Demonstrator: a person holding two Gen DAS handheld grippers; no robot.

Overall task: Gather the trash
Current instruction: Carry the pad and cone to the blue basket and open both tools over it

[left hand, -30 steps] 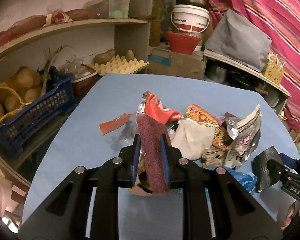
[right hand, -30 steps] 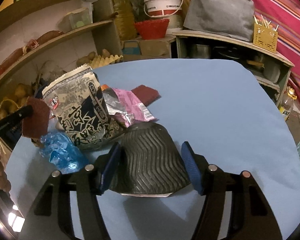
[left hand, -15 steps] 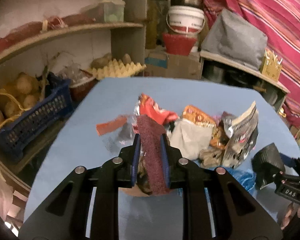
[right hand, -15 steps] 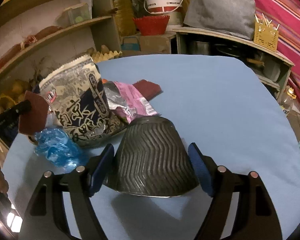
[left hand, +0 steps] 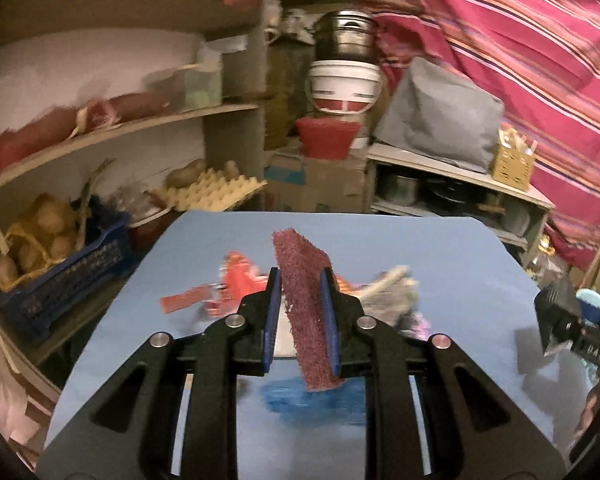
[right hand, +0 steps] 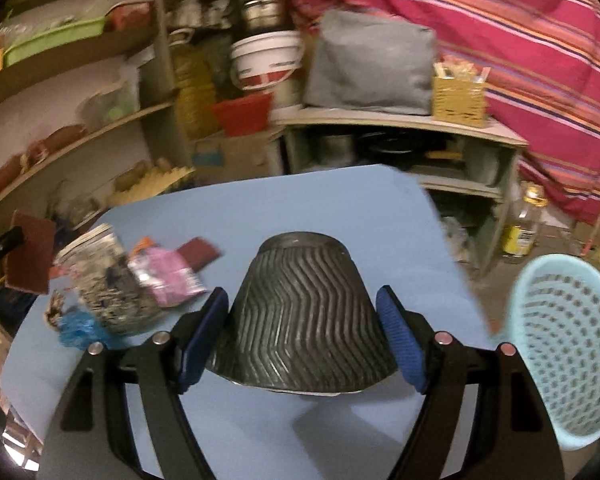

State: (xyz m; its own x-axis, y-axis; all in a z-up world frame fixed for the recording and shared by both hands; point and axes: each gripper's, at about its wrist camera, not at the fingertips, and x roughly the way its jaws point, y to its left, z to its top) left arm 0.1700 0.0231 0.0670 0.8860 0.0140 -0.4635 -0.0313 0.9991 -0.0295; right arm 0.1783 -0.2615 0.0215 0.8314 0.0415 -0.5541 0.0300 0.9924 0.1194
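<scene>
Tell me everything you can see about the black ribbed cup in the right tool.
The black cup is cone-shaped, with raised zigzag ridges on a dull, paper-like wall. It lies sideways between the blue pads of the right tool, narrow flat base pointing away, wide mouth toward the camera with a pale rim edge showing. The pads sit against its wall near the mouth. It hangs above the blue table, touching nothing else, with the pale blue basket to its right.

**Blur, cover and cut edges**

The wrapper pile (left hand: 384, 296) behind the maroon scouring pad (left hand: 306, 312) is smeared by motion; its prints cannot be read. The pad hides the pile's middle. A blue crumpled scrap (left hand: 312, 404) under the pad is blurred. The light blue basket (right hand: 564, 352) is cut by the frame edge.
</scene>
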